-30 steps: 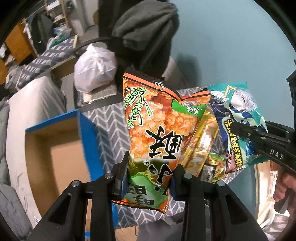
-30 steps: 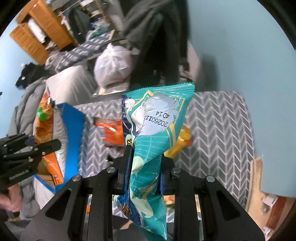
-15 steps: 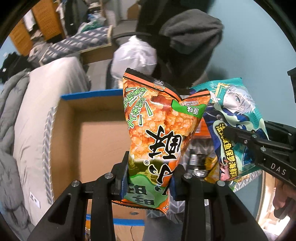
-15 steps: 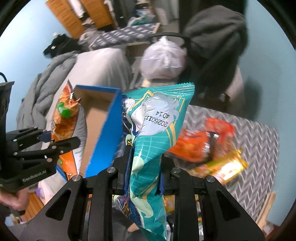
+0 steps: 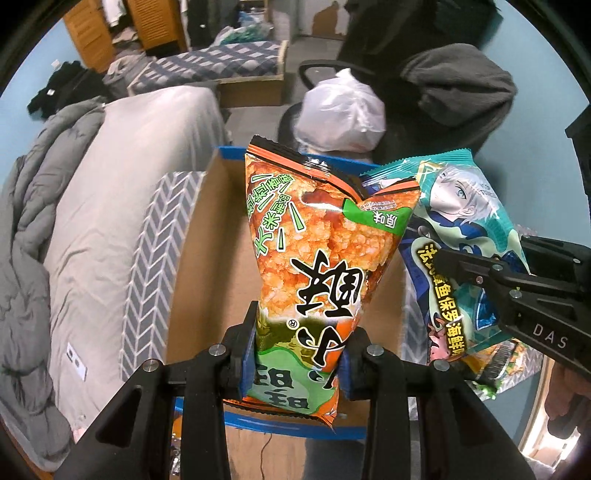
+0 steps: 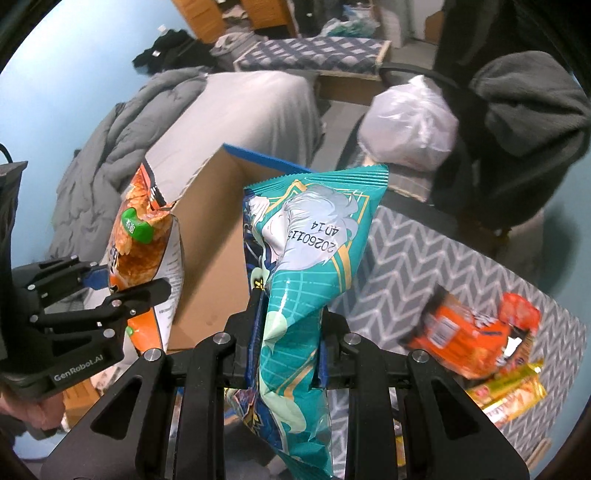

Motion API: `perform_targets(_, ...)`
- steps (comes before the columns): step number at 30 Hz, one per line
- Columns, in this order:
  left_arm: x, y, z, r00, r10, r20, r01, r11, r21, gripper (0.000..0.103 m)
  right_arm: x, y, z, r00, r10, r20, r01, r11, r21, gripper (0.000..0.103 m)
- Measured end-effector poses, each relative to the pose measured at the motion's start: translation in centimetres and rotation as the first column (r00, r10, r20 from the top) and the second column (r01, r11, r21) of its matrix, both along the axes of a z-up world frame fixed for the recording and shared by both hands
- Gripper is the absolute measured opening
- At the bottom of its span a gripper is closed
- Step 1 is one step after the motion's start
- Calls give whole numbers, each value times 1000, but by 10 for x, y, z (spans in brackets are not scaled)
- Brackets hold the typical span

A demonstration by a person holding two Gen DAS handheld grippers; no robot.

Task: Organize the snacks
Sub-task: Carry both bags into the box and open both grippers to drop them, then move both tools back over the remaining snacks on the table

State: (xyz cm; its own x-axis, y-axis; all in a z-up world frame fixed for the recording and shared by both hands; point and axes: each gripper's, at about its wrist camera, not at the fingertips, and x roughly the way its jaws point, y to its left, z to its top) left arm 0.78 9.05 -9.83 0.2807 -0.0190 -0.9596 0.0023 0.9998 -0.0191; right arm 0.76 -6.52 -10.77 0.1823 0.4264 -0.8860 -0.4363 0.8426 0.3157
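From the left wrist, the left claw was clamped on the orange-and-green crinkly rice-cracker bag, held above the open blue-rimmed cardboard box. Just beside it hung the teal anime-print foil packet.

From the right wrist, the right claw was squeezed tight on that teal packet. An orange snack pack and a yellow wrapper lay on the grey chevron-patterned worktop, with a white plastic bag behind.

Bed with grey duvet; beyond it, chair bearing white bag; wooden cabinets behind.
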Motion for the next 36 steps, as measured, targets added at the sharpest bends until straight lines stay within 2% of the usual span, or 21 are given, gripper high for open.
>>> perform_targets(7,1,29,-21,998,48,-35,-47,999,15,35,6,45,-18,998,44,-39,-44,999,8,23)
perform_targets(15,4,40,-37,995,61,-73,-59,998,39,36,12,67,-31,996,46,-76,-46,999,7,23)
perform_targets(17,7,42,-39,995,63,-79,-58,997,56,40,13,70,-32,996,40,-81,-40,999,1,27)
perform_targets(20,6,46,-40,995,61,-77,-54,995,81,53,13,71,-31,997,33,-71,-35,999,-21,30)
perform_targets(22,5,47,-38,996,62,-68,-55,994,89,59,13,72,-30,997,32,-71,-33,999,-21,42)
perform_targets(23,5,47,-37,996,62,-65,-56,995,88,61,14,72,-30,997,29,-68,-31,999,-25,44)
perform_targets(31,5,43,-24,996,63,-62,-60,997,46,61,13,57,-21,999,-11,-53,10,999,-31,46)
perform_targets(36,5,26,-13,999,27,-45,-26,999,25,62,9,37,-16,997,-52,-52,50,998,-39,48)
